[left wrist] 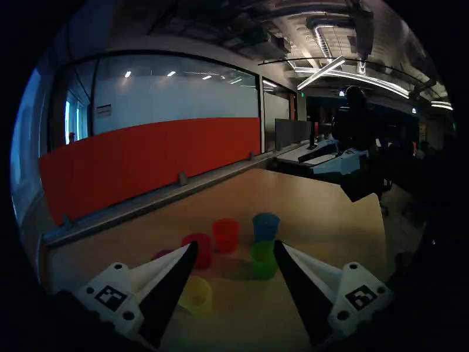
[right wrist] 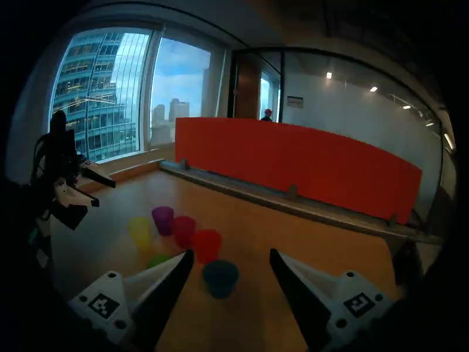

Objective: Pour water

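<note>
Jaws gape on both: your left gripper [left wrist: 234, 243] and right gripper [right wrist: 231, 251] hover level, empty, over smooth wood table [left wrist: 328, 217], facing small tapered plastic cups [left wrist: 225, 234].

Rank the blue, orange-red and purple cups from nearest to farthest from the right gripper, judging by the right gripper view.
1. The blue cup, seen between the open fingers of the right gripper.
2. The orange-red cup, just beyond, slightly left.
3. The purple cup, farthest, back left.

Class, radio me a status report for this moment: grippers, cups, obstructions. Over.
Left gripper open, empty. Right gripper open, empty. Six cups upright on table. Nothing blocking them.
</note>
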A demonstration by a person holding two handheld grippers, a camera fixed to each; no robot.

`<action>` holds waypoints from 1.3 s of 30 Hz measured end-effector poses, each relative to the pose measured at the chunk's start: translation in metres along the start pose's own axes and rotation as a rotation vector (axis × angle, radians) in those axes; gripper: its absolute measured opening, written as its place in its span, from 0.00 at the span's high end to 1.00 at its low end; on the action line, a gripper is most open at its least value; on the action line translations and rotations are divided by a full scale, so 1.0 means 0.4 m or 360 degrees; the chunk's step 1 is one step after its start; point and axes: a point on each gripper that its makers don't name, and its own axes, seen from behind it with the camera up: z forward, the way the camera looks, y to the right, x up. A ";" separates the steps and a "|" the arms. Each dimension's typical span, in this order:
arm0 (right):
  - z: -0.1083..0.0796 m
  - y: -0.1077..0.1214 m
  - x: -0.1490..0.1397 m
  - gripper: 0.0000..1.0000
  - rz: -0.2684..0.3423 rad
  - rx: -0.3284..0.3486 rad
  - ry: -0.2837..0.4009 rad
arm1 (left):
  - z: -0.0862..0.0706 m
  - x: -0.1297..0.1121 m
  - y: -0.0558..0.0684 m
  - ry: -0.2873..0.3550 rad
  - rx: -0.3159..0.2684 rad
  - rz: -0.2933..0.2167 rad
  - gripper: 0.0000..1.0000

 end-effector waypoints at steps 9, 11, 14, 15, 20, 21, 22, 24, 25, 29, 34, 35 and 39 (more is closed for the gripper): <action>0.028 0.000 -0.041 0.00 -0.0014 0.0011 -0.0059 | 0.036 -0.052 0.035 -0.0072 -0.0081 0.0000 0.04; 0.035 -0.002 -0.050 0.00 -0.0016 0.0018 -0.0071 | 0.044 -0.059 0.040 -0.0087 -0.0094 0.0002 0.04; 0.046 -0.003 -0.065 0.00 -0.0022 0.0027 -0.0091 | 0.054 -0.072 0.048 -0.0109 -0.0118 0.0007 0.04; 0.050 -0.003 -0.071 0.00 -0.0024 0.0031 -0.0099 | 0.058 -0.077 0.050 -0.0118 -0.0125 0.0011 0.04; 0.071 -0.006 -0.096 0.00 -0.0036 0.0051 -0.0134 | 0.077 -0.102 0.056 -0.0164 -0.0148 0.0033 0.04; 0.075 -0.007 -0.101 0.00 -0.0039 0.0054 -0.0140 | 0.081 -0.107 0.058 -0.0173 -0.0155 0.0035 0.04; 0.079 -0.006 -0.105 0.00 -0.0041 0.0057 -0.0146 | 0.085 -0.111 0.060 -0.0180 -0.0161 0.0036 0.04; 0.088 -0.006 -0.115 0.00 -0.0046 0.0063 -0.0159 | 0.093 -0.120 0.064 -0.0192 -0.0175 0.0037 0.04; 0.091 -0.006 -0.120 0.00 -0.0047 0.0066 -0.0166 | 0.096 -0.124 0.067 -0.0197 -0.0182 0.0037 0.04; 0.105 -0.006 -0.147 0.00 -0.0052 0.0078 -0.0201 | 0.110 -0.139 0.076 -0.0219 -0.0206 0.0039 0.04; 0.123 -0.002 -0.179 0.00 -0.0060 0.0081 -0.0241 | 0.131 -0.157 0.087 -0.0250 -0.0226 0.0044 0.04; 0.126 -0.001 -0.185 0.00 -0.0062 0.0081 -0.0248 | 0.135 -0.160 0.088 -0.0256 -0.0229 0.0045 0.04; 0.142 -0.001 -0.206 0.00 -0.0075 0.0090 -0.0279 | 0.154 -0.168 0.099 -0.0271 -0.0249 0.0046 0.04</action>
